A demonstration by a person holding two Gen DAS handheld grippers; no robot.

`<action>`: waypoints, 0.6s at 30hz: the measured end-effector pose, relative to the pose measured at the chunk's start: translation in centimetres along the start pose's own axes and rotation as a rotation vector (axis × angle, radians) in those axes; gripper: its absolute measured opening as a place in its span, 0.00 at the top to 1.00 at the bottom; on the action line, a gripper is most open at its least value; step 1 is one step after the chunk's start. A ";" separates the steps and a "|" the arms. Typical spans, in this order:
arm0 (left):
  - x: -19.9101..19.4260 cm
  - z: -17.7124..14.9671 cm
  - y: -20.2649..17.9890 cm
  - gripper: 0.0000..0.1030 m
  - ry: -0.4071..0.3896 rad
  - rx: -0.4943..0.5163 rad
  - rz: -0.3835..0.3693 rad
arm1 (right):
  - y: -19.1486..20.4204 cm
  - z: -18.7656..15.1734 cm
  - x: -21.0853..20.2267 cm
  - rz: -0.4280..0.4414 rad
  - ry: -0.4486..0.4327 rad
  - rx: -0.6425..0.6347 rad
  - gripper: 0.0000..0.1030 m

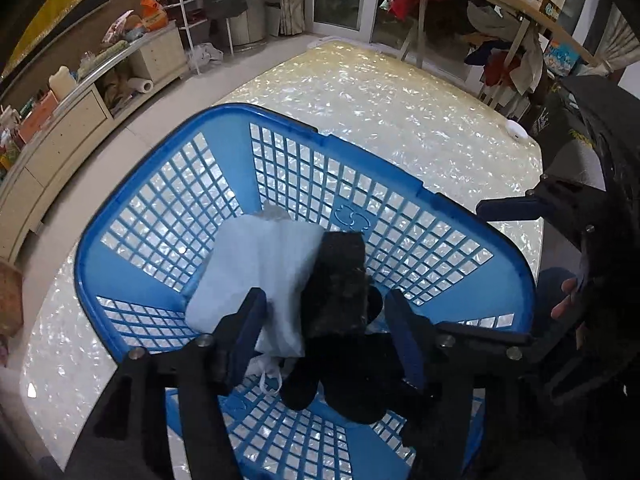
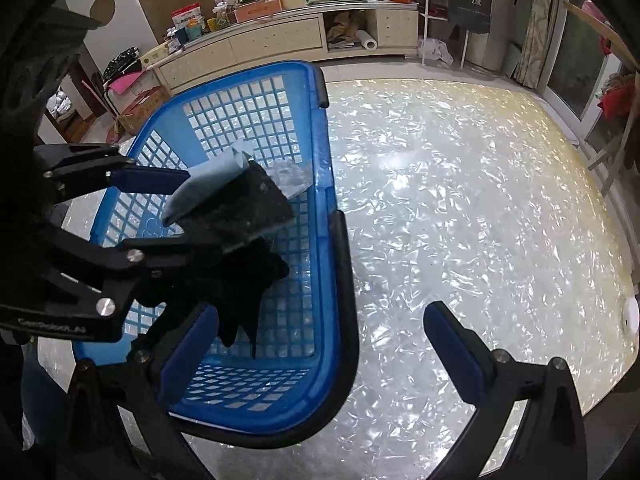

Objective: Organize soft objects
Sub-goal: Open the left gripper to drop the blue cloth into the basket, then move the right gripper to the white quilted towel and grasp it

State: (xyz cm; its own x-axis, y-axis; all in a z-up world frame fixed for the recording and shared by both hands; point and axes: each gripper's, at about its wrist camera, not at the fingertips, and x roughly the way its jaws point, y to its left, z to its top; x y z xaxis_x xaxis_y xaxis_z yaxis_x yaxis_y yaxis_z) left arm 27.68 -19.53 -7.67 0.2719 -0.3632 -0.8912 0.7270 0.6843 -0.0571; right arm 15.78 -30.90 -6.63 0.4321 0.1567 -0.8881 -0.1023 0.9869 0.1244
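Observation:
A blue lattice basket (image 1: 400, 184) stands on the shiny pearl-patterned table (image 1: 380, 92). Inside it lie a pale blue cloth pouch (image 1: 256, 268), a dark speckled rectangular pad (image 1: 340, 284) and a black soft cloth (image 1: 360, 380). My left gripper (image 1: 326, 332) hovers open over the basket, its fingers on either side of the pad and the black cloth, gripping nothing. In the right wrist view the left gripper (image 2: 168, 216) reaches over the basket (image 2: 320, 240) from the left. My right gripper (image 2: 320, 344) is open and empty, straddling the basket's near right rim.
A small white round object (image 2: 630, 316) lies at the table's far right edge. A long cream cabinet (image 2: 280, 40) with clutter on top runs along the wall. A clothes rack (image 1: 500, 40) with hanging garments stands beyond the table.

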 end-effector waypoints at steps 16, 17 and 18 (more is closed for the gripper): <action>-6.9 -2.7 0.5 0.16 -0.093 -0.086 0.108 | 2.4 -0.7 -3.8 -0.010 -0.058 -0.027 0.00; -7.5 -3.2 0.5 0.14 -0.102 -0.091 0.117 | 2.8 -0.7 -4.2 -0.011 -0.063 -0.034 0.00; -8.3 -3.7 0.4 0.14 -0.114 -0.097 0.133 | 3.2 -0.8 -4.6 -0.010 -0.070 -0.041 0.00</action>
State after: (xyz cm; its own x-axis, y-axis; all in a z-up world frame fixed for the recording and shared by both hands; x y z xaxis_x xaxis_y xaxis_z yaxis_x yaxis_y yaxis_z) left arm 23.39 -13.89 -1.95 0.4352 -0.3313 -0.8371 0.6175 0.7865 0.0097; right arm 12.75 -28.50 -2.49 0.4949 0.1501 -0.8559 -0.1336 0.9864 0.0957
